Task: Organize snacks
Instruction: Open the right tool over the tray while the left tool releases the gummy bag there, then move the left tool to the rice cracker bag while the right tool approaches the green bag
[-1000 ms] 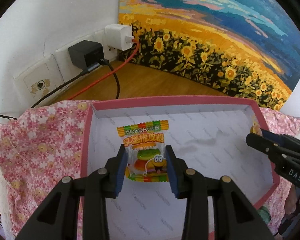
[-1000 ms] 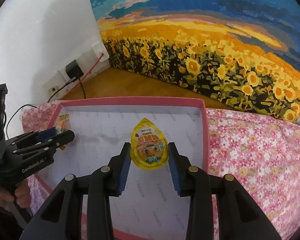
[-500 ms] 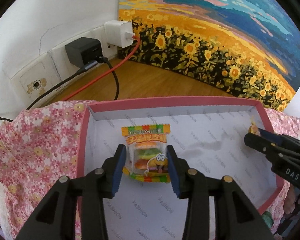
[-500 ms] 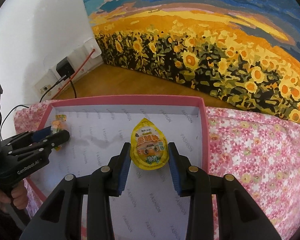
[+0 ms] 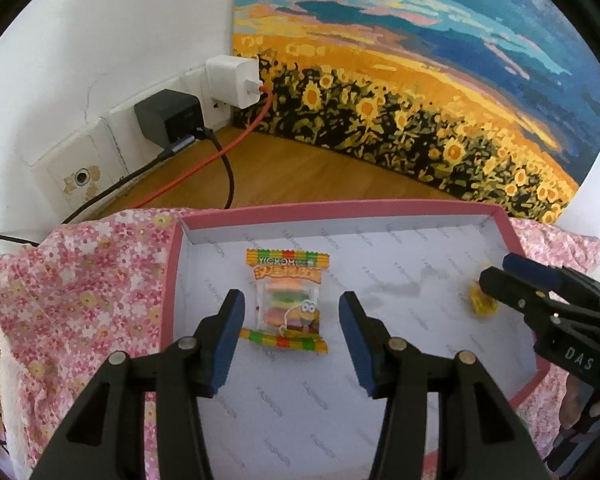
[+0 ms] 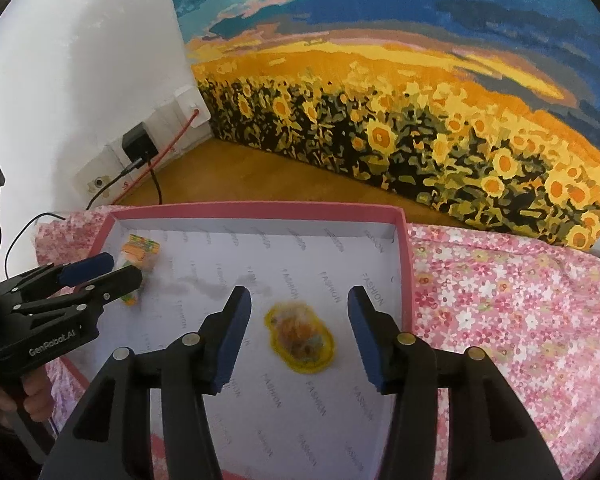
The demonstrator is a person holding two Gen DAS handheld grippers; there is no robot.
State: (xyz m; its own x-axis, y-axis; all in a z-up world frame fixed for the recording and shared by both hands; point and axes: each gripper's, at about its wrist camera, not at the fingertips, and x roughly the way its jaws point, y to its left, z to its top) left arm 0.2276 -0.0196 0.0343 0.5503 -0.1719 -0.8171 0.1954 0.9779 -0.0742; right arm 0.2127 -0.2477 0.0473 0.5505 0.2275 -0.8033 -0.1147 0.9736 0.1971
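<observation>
A clear gummy-burger packet (image 5: 287, 300) with striped ends lies on the white floor of the pink-rimmed box (image 5: 340, 210). My left gripper (image 5: 291, 314) hovers over it, jaws opening, pads clear of the packet on both sides. A yellow drop-shaped snack packet (image 6: 300, 332), blurred, lies on the box floor (image 6: 260, 210) under my right gripper (image 6: 299, 312), whose jaws are also opening and touch nothing. Each gripper shows in the other's view: the right gripper (image 5: 500, 276) at the right edge, the left gripper (image 6: 116, 270) at the left, over the burger packet (image 6: 138, 258).
The box rests on a pink floral cloth (image 5: 80, 280) spread over a wooden surface (image 5: 300, 172). A sunflower painting (image 6: 420, 100) leans against the wall behind. Wall sockets hold a black adapter (image 5: 168, 114) and a white charger (image 5: 232, 80) with trailing cables. A person's hand (image 6: 4, 392) grips the left tool.
Both grippers have opened and let go of their packets. The burger packet and the yellow packet now lie on the box floor instead of being held between the pads.
</observation>
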